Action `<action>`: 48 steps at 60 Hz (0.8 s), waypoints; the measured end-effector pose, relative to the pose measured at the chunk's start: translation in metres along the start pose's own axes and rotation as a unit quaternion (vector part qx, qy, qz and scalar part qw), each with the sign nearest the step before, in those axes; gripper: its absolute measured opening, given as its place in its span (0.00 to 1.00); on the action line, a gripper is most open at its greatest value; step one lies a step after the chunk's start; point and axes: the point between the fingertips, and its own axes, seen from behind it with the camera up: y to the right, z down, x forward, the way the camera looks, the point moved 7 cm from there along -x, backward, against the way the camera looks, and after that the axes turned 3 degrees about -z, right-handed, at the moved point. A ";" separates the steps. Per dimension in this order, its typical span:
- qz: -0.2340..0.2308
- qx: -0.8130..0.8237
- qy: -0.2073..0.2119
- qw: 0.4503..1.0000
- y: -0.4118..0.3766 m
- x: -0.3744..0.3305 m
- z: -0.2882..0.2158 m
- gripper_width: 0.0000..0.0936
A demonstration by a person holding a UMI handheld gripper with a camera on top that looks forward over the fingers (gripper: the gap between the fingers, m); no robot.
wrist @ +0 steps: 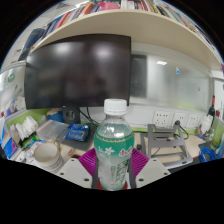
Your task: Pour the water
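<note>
A clear plastic water bottle (113, 145) with a white cap and a green label stands upright between my two fingers. My gripper (112, 163) is shut on it, with the magenta pads (88, 161) pressed against both sides of its body. The bottle is held up in front of a desk, with its cap at the height of the monitor's lower edge. A white bowl (46, 153) sits on the desk to the left of the bottle.
A large dark monitor (78, 68) stands behind the bottle. The desk (60, 150) is cluttered: a blue box (78, 131) and papers at the left, a grey rack (168, 146) and a power strip (168, 118) at the right. Shelves of books (110, 8) run above.
</note>
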 end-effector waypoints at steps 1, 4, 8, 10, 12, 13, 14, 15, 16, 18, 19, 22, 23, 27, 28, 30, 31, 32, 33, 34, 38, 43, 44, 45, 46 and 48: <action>0.002 -0.002 0.000 1.000 0.000 -0.001 0.000 0.49; 0.006 -0.010 -0.002 1.000 -0.001 -0.003 0.002 0.53; 0.011 -0.014 -0.022 1.000 -0.001 -0.006 0.009 0.67; 0.012 -0.013 -0.028 0.999 -0.003 -0.009 0.010 0.77; 0.012 -0.010 -0.034 0.999 -0.004 -0.013 0.012 0.85; 0.013 -0.008 -0.037 0.999 -0.005 -0.015 0.013 0.87; 0.013 -0.006 -0.040 0.999 -0.006 -0.018 0.014 0.89; 0.014 -0.005 -0.041 0.999 -0.007 -0.022 0.016 0.90; 0.017 -0.003 -0.043 0.999 -0.007 -0.025 0.017 0.91; 0.022 -0.002 -0.051 0.998 -0.009 -0.035 0.019 0.90; 0.025 -0.002 -0.054 0.998 -0.009 -0.040 0.020 0.90; 0.036 -0.007 -0.070 0.997 -0.011 -0.057 0.024 0.90; 0.041 -0.008 -0.075 0.996 -0.012 -0.063 0.024 0.91; 0.055 -0.002 -0.086 0.995 -0.021 -0.090 0.021 0.90; 0.059 0.002 -0.089 0.994 -0.024 -0.096 0.019 0.90; 0.065 0.010 -0.093 0.994 -0.030 -0.110 0.015 0.91; 0.069 0.013 -0.096 0.993 -0.033 -0.116 0.014 0.91; 0.073 0.017 -0.102 0.992 -0.036 -0.123 0.011 0.91; 0.075 0.021 -0.102 0.992 -0.039 -0.130 0.009 0.91; 0.077 0.024 -0.103 0.991 -0.043 -0.136 0.006 0.91; 0.091 0.032 -0.099 0.990 -0.054 -0.160 -0.004 0.91; 0.104 0.041 -0.092 0.990 -0.068 -0.184 -0.021 0.91; 0.105 0.043 -0.089 0.990 -0.071 -0.189 -0.024 0.91; 0.106 0.044 -0.085 0.990 -0.074 -0.193 -0.027 0.91; 0.106 0.046 -0.081 0.990 -0.077 -0.197 -0.030 0.91; 0.102 0.048 -0.075 0.991 -0.083 -0.203 -0.035 0.91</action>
